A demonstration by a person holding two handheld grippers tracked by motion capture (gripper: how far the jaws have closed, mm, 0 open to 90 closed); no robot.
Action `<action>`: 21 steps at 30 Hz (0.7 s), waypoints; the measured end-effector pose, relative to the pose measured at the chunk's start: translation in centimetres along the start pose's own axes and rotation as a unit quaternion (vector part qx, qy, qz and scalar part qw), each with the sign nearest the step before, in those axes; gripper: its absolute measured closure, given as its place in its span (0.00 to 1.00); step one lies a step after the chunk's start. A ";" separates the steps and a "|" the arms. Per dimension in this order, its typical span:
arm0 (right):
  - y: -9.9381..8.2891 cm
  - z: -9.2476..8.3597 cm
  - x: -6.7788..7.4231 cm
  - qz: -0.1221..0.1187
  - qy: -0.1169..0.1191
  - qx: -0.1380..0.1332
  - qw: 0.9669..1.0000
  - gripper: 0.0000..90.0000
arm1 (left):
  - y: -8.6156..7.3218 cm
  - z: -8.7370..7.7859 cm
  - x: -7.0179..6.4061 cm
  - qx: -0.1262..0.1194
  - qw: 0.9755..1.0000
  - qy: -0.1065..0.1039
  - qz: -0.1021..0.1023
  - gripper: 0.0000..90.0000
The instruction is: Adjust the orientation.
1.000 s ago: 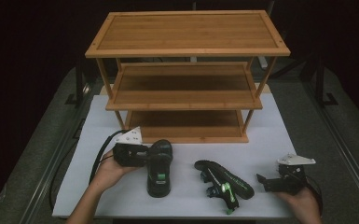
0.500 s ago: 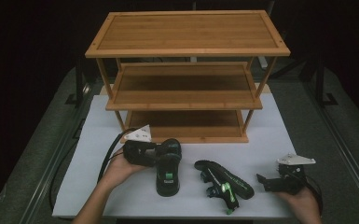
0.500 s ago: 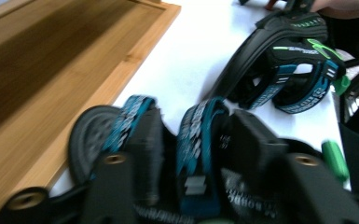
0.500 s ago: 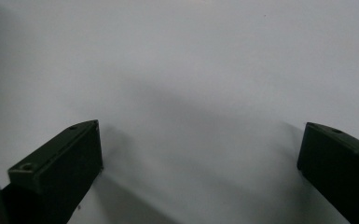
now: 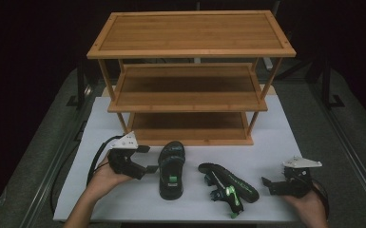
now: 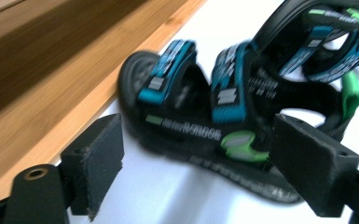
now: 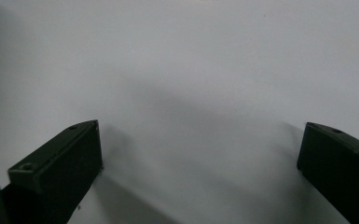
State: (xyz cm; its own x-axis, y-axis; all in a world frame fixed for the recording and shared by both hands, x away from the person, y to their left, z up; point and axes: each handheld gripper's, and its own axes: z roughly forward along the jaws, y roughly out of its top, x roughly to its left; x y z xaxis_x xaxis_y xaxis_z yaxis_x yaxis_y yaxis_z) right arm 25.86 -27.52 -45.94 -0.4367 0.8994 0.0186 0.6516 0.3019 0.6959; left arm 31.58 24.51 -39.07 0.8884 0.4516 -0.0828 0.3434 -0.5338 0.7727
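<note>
A black sandal with blue straps and a green tab (image 5: 171,168) stands upright on the white table, toe toward the rack. Its pair (image 5: 228,186) lies on its side just to the right. My left gripper (image 5: 147,159) sits just left of the upright sandal, open, and I cannot tell whether it touches it. In the left gripper view the left gripper (image 6: 205,163) is spread wide with the sandal (image 6: 205,112) just ahead of the jaws. My right gripper (image 5: 267,183) rests open at the front right, clear of the tipped sandal. In the right gripper view the right gripper (image 7: 200,172) faces bare table.
A three-tier bamboo shoe rack (image 5: 190,31) stands at the back of the white table (image 5: 285,137), all its shelves bare. Its lowest shelf edge (image 6: 74,93) runs close beside the upright sandal. Dark floor surrounds the table.
The upright sandal slid a little to the right with my left gripper against it. That gripper has since drawn back to the left, off the sandal. The right gripper stayed put.
</note>
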 end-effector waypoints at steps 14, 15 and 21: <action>0.1 0.0 0.0 0.002 0.001 0.002 1.000 0.00 | -5.7 -2.7 0.5 0.042 0.995 0.074 -0.046 0.07; 0.1 0.0 0.0 0.003 0.002 0.001 1.000 0.00 | -6.2 -2.8 0.5 0.047 0.995 0.076 -0.054 0.02; 0.0 -0.3 -0.2 0.014 -0.004 -0.011 1.000 0.08 | -9.0 -3.3 0.7 0.056 0.991 0.107 -0.059 0.00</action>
State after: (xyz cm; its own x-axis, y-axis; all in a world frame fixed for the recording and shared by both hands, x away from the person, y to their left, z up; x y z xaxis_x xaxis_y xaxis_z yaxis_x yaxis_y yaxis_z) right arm 25.75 -27.83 -45.76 -0.4139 0.9097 0.0333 0.6502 0.2698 0.7103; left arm 28.13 31.95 -44.00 0.7588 0.6509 -0.0235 0.4834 -0.5387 0.6901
